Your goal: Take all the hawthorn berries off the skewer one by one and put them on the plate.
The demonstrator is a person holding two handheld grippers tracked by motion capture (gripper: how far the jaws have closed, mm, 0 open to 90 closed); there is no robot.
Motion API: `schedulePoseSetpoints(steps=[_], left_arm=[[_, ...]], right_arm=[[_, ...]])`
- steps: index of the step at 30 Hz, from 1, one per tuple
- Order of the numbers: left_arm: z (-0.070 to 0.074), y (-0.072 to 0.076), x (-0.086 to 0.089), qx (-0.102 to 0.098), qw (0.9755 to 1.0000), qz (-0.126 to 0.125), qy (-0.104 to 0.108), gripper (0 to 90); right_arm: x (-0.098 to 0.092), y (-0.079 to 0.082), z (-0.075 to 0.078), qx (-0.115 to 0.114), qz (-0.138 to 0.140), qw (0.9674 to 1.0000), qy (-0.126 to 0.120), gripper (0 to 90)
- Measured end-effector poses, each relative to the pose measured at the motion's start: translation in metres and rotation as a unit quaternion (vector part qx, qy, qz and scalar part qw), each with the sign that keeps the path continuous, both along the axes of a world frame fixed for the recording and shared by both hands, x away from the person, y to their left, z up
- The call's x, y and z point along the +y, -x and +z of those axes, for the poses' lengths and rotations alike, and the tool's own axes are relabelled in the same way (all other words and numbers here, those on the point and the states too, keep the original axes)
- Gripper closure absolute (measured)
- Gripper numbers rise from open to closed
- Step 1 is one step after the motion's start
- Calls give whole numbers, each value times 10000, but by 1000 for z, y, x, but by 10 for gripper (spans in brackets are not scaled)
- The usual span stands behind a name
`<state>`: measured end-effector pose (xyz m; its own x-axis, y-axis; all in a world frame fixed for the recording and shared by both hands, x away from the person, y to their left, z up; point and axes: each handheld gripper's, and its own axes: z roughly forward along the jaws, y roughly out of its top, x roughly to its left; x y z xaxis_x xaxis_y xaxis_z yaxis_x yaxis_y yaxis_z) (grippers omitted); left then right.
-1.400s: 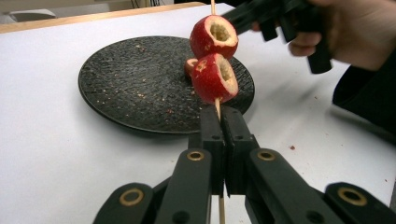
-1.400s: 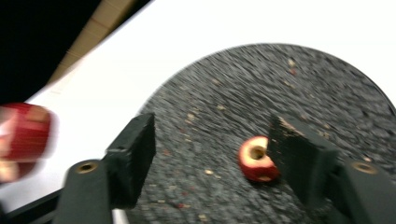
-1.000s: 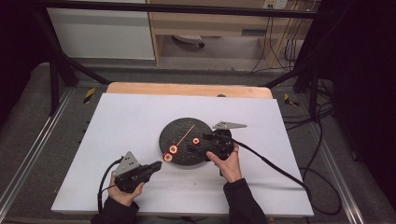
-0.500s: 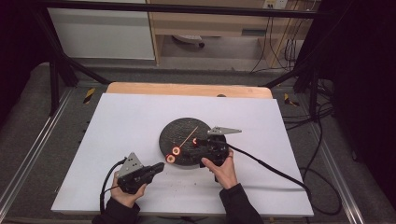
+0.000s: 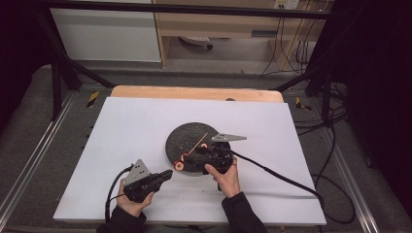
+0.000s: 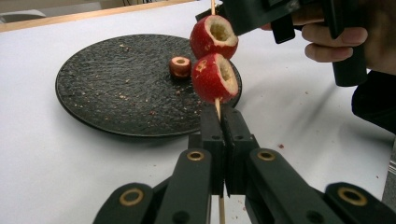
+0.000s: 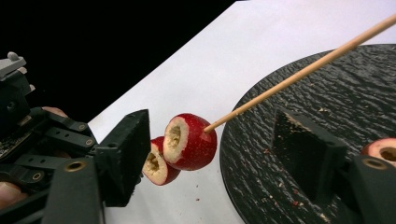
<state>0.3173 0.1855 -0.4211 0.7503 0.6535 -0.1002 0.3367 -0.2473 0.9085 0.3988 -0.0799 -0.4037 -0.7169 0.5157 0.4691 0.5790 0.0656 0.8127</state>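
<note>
Left gripper (image 6: 224,126) is sitting nearest, fingers (image 6: 239,135) clamped on the near end of a thin wooden skewer (image 6: 217,109) carrying two red cored fruit pieces (image 6: 214,77), held just off the near rim of the round black textured plate (image 6: 121,88). Right gripper (image 7: 210,154) is hovering past that, fingers (image 7: 126,149) spread wide with the fruit pieces between them and nothing gripped. Farther back, a third small cored red piece (image 6: 180,66) is lying on the plate, on the white table (image 5: 136,126).
</note>
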Motion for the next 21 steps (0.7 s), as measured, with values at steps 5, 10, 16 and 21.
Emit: schedulePoseSetpoints(steps=[5,10,16,21], left_arm=[[0,1,-1,-4,10000,-11,-9,884],[0,1,-1,-21,10000,-14,-3,884],[0,1,-2,-15,10000,-23,5,884],[0,1,-1,-15,10000,-26,0,884]], right_arm=[[1,0,-3,63,73,9999,-33,406],[3,0,-5,187,193,9996,-133,491],[3,-1,-6,321,344,9987,-211,592],[3,-1,-6,390,409,9981,-254,630]])
